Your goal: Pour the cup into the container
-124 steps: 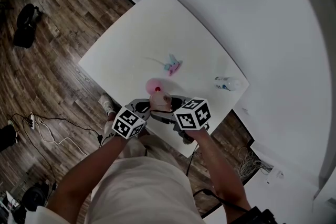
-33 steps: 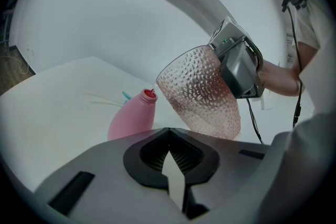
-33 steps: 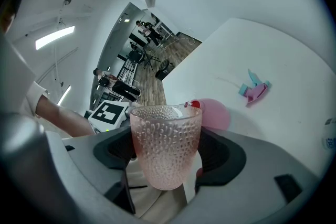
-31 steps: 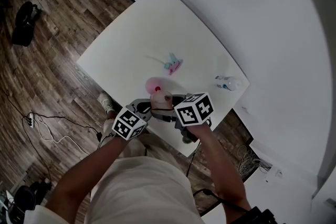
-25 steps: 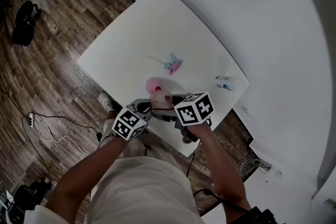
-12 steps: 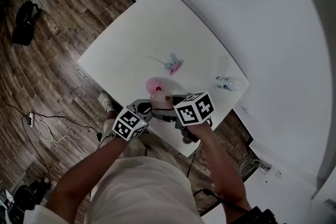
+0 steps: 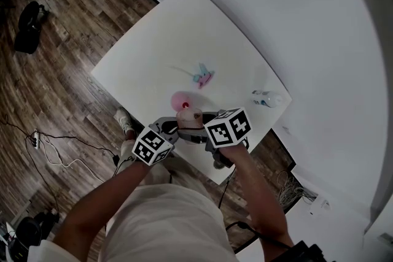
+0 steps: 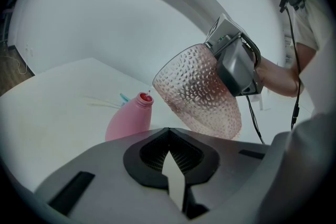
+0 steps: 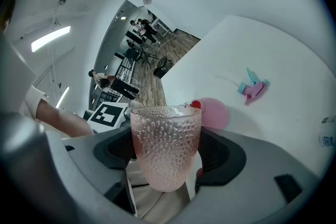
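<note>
As the cup (image 9: 165, 134), pinched by the right claw (image 9: 166, 157) mid-frame, is seemingly being poured, further tipping over the container (image 8: 129, 119) is being required; left claw (image 8: 170, 162) pressed together.

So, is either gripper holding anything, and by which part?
The right gripper clamps the pink dimpled glass cup across its lower body; the left gripper is shut, empty.

The left forearm (image 7: 107, 196) rises toward 1 o'clock and the right forearm (image 7: 255, 190) toward 11. The left gripper (image 7: 166, 128) has its jaws pressed together, with nothing between them. The right gripper (image 7: 198, 124), aimed near 10 o'clock, clamps a tilted dimpled pink glass cup (image 7: 189, 118).
</note>
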A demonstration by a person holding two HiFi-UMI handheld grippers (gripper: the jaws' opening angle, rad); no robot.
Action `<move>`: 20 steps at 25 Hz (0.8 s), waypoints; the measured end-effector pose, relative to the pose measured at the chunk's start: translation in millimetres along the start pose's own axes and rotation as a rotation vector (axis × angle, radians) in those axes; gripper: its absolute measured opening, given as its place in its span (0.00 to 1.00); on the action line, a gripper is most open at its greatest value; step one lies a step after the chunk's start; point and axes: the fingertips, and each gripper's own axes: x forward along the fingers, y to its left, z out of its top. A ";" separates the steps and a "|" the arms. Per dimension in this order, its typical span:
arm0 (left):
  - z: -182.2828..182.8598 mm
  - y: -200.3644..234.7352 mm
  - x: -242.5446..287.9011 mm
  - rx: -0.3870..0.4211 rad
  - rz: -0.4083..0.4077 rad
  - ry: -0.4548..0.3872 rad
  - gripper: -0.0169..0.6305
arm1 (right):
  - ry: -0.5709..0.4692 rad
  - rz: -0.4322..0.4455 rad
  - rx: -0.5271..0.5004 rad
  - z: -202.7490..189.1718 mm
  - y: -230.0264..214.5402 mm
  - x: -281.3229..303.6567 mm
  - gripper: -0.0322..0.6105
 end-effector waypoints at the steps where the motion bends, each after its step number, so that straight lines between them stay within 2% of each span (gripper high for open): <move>1: 0.2 -0.1 0.0 0.000 0.000 -0.001 0.04 | 0.001 0.000 0.000 0.0 -0.1 -0.1 0.61; 20: 6.1 -3.0 1.2 -0.006 -0.006 -0.014 0.04 | 0.010 0.003 0.010 4.2 1.1 -3.9 0.61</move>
